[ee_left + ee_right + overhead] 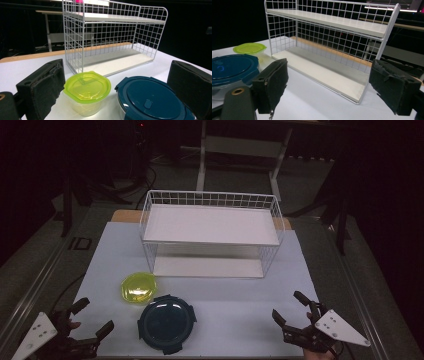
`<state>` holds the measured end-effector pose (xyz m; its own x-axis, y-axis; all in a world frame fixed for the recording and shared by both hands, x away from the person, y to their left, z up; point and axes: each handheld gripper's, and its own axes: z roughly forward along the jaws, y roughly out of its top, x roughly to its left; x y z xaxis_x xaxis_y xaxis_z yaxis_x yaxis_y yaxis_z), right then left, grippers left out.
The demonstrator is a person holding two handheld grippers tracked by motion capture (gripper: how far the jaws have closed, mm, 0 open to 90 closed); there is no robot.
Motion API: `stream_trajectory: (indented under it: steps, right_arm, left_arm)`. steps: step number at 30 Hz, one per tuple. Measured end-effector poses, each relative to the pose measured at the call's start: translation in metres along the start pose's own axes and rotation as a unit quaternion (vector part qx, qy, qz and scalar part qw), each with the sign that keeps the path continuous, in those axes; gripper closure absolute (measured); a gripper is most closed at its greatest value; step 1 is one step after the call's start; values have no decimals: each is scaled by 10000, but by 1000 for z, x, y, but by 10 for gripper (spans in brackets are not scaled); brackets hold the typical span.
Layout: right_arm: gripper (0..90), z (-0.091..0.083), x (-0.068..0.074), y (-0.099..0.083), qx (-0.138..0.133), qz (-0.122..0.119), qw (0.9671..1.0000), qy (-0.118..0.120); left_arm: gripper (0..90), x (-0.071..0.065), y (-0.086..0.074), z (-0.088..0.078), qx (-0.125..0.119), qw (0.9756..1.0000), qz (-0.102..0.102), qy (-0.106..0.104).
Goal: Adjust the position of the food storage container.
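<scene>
Left gripper (92, 317): jaws spread wide, nothing between them, at the worktop's (240, 295) near left corner.
Right gripper (291, 309): jaws apart and empty, near right corner.
Green-lidded tub (138, 287): just in front of the rack's left end.
Blue-lidded container (165, 322): just beside the tub, nearer the person.
White wire rack (212, 237): two shelves, farther back on the worktop.

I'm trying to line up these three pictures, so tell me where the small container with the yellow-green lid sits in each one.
High view: the yellow-green lidded container sits left of centre, just ahead of the wire shelf rack's front left corner.
Left gripper view: low, left of centre, between the open jaws.
Right gripper view: far left, at mid-height, behind the blue lid.
Shared landmark: the blue-lidded container, right beside it in every view.
</scene>
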<state>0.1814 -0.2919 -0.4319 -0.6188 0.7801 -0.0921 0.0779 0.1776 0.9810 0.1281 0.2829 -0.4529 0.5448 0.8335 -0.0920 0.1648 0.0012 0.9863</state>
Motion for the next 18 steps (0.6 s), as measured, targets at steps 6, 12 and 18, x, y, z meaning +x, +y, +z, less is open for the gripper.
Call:
stream_trajectory:
  steps: [6, 12, 18]
  right_arm:
    - [152, -1, 1, 1, -22, -3, 10000, 1]
    - [152, -3, 1, 3, -73, -3, 10000, -40]
    - [152, -2, 2, 3, -62, 38, 10000, -59]
  left_arm:
    - [10, -2, 2, -2, -9, 10000, 20, -18]
    - [12, -2, 8, -9, -74, 9999, -116, -101]
    - [17, 4, 6, -11, 85, 9993, -93, -361]
